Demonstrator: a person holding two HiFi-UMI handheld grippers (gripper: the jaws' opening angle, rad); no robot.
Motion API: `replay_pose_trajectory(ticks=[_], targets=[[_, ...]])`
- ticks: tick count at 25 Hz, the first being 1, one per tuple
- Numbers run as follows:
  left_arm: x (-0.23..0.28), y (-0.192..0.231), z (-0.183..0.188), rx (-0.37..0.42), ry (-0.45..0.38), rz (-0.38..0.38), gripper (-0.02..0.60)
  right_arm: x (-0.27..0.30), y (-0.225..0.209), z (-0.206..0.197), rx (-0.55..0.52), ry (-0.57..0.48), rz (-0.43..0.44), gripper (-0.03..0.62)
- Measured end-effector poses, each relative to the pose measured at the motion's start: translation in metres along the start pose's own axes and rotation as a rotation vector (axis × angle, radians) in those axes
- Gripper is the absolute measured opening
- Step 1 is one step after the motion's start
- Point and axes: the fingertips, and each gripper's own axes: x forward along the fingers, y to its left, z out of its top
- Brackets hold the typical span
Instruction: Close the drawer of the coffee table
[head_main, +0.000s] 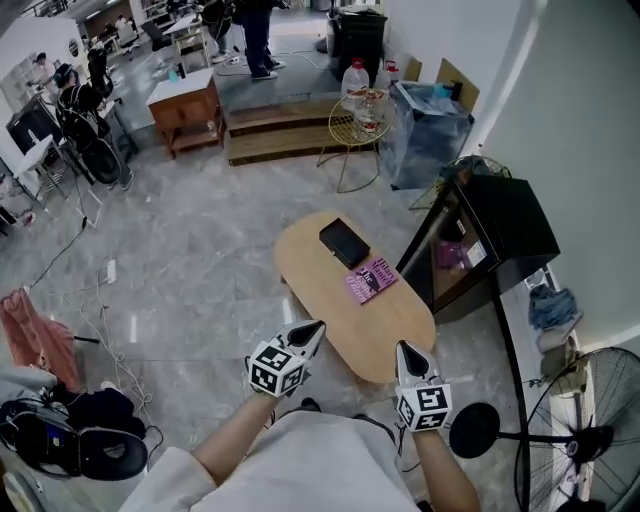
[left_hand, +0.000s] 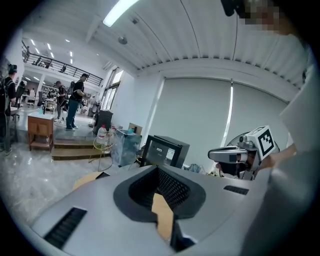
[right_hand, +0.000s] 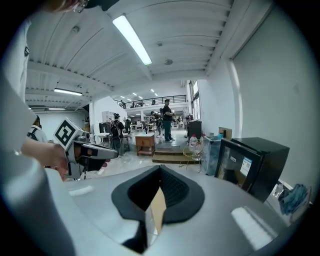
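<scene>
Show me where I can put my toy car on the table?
There are two bare patches on the table. One is the far-left end, beside the box. The other is the wide near end, this side of the magazine. The middle is crowded: the box and magazine lie close together there, toward the right edge.

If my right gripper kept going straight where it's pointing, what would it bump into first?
Probably the top of the oval wooden coffee table: the right gripper points slightly down over its near end. Depth is hard to judge, though.
</scene>
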Motion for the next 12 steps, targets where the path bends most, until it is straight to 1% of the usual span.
replay_pose_trajectory(ticks=[3, 8, 12], targets=[[-0.011, -0.022, 0.009, -0.001, -0.025, -0.005, 0.008, -0.022, -0.007, 0.007, -0.003, -0.022, 0.014, 0.011], [-0.025, -0.051, 0.025, -0.008, -0.088, 0.016, 0.008, -0.056, -0.02, 0.016, -0.042, -0.057, 0.062, 0.011], [-0.032, -0.071, 0.032, -0.003, -0.117, 0.022, 0.008, -0.079, -0.03, 0.021, -0.061, -0.082, 0.075, 0.011]])
